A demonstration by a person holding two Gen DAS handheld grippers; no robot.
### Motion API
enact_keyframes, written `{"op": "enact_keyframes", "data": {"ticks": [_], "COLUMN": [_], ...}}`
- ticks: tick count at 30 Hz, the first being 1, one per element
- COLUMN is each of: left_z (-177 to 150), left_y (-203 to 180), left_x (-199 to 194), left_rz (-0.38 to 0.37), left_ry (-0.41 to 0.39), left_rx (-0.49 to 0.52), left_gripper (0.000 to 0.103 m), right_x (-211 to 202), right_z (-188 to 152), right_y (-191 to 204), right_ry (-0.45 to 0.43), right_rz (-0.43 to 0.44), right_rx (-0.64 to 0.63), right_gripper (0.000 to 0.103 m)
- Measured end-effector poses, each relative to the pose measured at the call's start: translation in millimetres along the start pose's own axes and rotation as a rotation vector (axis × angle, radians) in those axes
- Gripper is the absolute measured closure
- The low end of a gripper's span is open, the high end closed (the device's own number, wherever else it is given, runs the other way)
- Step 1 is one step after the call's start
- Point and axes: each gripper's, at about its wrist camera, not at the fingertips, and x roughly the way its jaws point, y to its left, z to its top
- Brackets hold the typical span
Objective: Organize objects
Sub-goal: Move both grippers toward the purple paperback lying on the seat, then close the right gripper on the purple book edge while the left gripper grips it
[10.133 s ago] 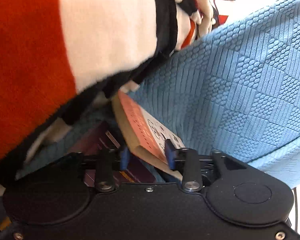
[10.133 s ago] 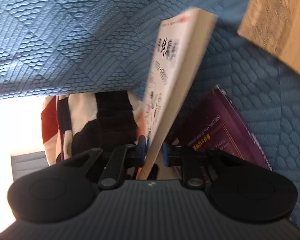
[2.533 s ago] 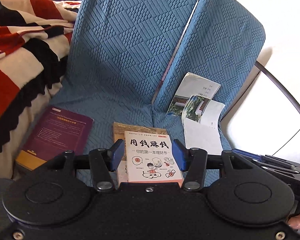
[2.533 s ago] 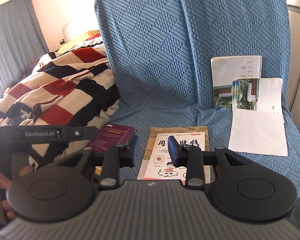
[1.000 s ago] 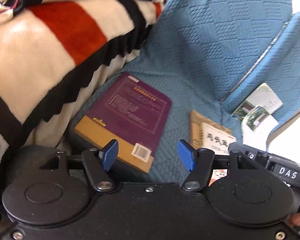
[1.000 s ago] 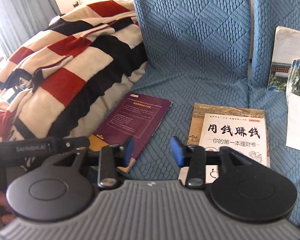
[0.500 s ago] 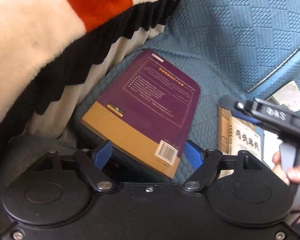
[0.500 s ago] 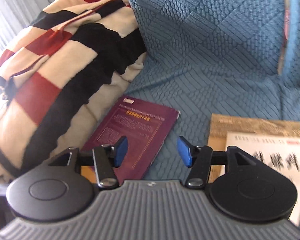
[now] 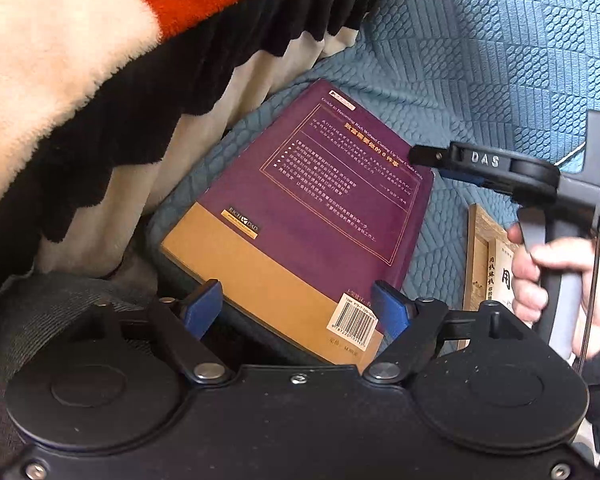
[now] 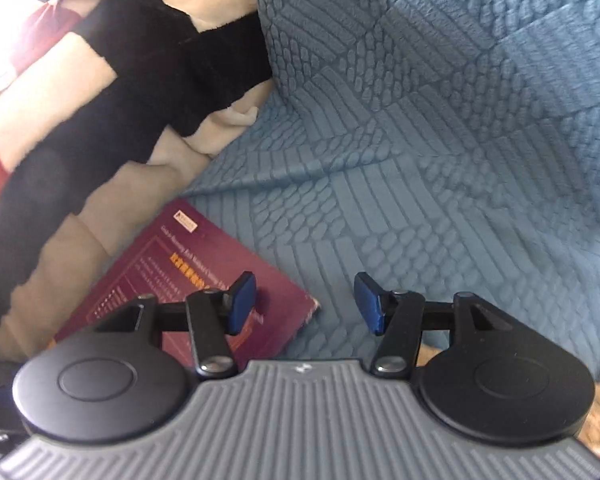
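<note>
Both grippers (image 9: 298, 306) (image 10: 306, 306) closed in on one purple book (image 9: 300, 208).

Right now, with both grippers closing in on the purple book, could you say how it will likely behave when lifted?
The purple book looks thick, so it should probably stay fairly stiff rather than droop. Its glossy cover may be slippery against the pads. It lies flat on the soft blue sofa cover, so a finger could likely press under an edge.
</note>
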Motion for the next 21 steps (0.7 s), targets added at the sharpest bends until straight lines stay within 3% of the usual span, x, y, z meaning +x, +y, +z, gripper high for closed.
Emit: {"op": "enact_keyframes", "data": {"ticks": [3,7,13,17,21], "left_z": [0,0,-1,-2,-6], "left_y": [0,1,-4,-7,-14], "left_x": [0,0,3,6,10], "left_rz": [0.002,-0.004,0.003,0.024,0.059], "left_ry": [0.006,0.008,0.004,0.016,0.011], "left_rx": [-0.007,-0.015,0.016,0.044,0.083], "left_gripper": [0.020,0.017,0.012,0.011,0.008], "right_x": [4,8,2,-5,-7], "right_z": [7,11,5,0,-4], "right_y": [-5,1,8,17,14], "right_ry": [0.006,0.077,0.115,0.197,0.233], "right_rz": [0.067,0.183,0.178,0.166,0.180], "right_rx": [0.002,-0.056,-0.178,-0.326,-0.332], "right_gripper": [0.044,0.043,0.043,0.043,0.043]}}
